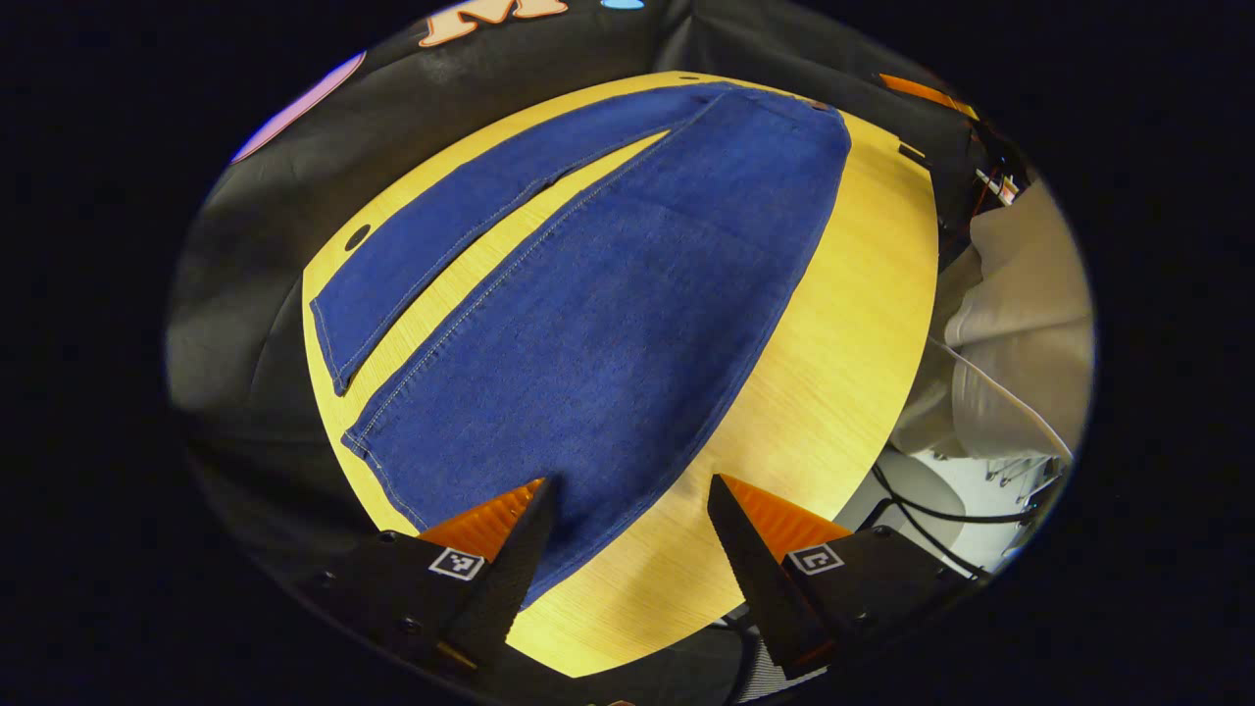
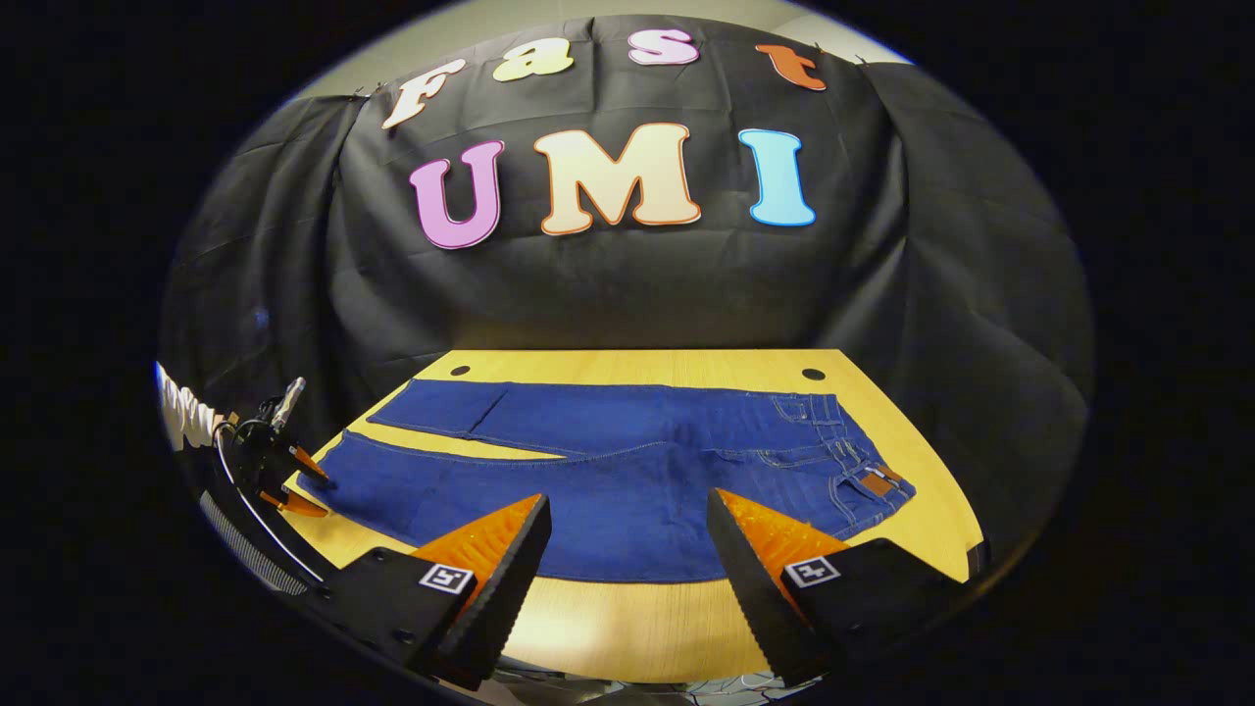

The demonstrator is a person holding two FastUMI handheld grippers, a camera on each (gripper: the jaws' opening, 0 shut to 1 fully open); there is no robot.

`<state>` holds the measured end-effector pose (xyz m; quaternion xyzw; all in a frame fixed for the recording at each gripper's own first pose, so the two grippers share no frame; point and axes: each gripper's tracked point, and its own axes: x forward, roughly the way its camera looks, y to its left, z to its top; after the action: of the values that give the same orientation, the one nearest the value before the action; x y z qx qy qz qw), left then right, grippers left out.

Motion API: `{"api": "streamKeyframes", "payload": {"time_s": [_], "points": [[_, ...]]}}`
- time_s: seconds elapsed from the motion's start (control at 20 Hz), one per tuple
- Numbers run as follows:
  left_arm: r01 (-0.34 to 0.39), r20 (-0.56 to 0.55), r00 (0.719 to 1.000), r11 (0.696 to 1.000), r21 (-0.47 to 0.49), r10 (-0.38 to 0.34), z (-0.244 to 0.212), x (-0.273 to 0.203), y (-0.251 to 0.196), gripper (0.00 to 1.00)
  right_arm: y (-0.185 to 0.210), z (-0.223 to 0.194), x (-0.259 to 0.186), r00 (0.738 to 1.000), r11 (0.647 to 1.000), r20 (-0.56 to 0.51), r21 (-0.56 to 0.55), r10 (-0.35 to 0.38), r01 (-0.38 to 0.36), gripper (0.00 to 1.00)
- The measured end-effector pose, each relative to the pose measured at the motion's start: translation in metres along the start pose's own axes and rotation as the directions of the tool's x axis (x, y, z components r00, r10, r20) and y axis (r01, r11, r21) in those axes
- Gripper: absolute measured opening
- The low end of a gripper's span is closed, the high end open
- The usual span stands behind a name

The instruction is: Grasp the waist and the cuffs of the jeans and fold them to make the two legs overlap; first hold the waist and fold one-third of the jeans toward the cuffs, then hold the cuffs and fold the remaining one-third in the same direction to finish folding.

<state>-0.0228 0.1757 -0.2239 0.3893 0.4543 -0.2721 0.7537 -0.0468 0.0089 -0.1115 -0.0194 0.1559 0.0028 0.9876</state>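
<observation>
Here the left gripper (image 1: 627, 529) hangs just above the near edge of the light yellow wooden table (image 1: 833, 373), its two fingers spread wide apart with nothing between them. One fingertip (image 1: 534, 510) sits over the hem end of the nearer leg; whether it touches the cloth cannot be told. The other fingertip lies over bare wood beside that leg.

In the left gripper view, the dark blue denim jeans (image 1: 608, 314) run away from the fingers along the table, laid flat and unfolded. The two legs lie side by side with a narrow wedge of wood showing between them, and the cuffs (image 1: 338, 343) point toward the near left. The waist (image 1: 784, 103) is at the far end of the table.

The right gripper (image 2: 627, 534) is likewise open, fingers well apart and gripping nothing, held above the table's front edge opposite the middle of the jeans (image 2: 627, 480). In the right gripper view the jeans stretch crosswise, with the waist (image 2: 863, 471) and its brown patch at the right and the cuffs at the left. At the far left of this view the left gripper (image 2: 294, 480) shows small, close to the cuff of the nearer leg.

A pale cloth sleeve (image 1: 1020, 324) and dark cables show past the table's right edge in the left gripper view.
</observation>
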Motion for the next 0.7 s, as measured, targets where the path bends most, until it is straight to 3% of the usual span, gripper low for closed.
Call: {"api": "streamKeyframes", "payload": {"time_s": [0.25,0.55,0.65,0.7], "points": [[-0.001,-0.027,1.0,1.0,0.013,0.001,-0.007,0.005,0.003,0.95,-0.01,-0.003,0.002,1.0,0.999,-0.021,0.025,-0.021,0.022,0.99],[0.113,-0.081,0.991,0.992,0.049,-0.109,-0.006,0.012,-0.006,0.89,-0.009,-0.004,0.006,0.999,1.0,-0.037,-0.002,-0.024,0.024,0.99],[0.126,-0.104,0.987,0.991,0.054,-0.119,-0.005,0.014,-0.002,0.94,-0.004,-0.004,0.007,0.999,1.0,-0.037,-0.003,-0.011,0.011,0.97],[0.131,-0.113,0.986,0.989,0.064,-0.123,-0.005,0.013,-0.001,0.9,-0.002,-0.004,0.009,0.999,1.0,-0.04,0.001,-0.003,0.003,0.99]]}}
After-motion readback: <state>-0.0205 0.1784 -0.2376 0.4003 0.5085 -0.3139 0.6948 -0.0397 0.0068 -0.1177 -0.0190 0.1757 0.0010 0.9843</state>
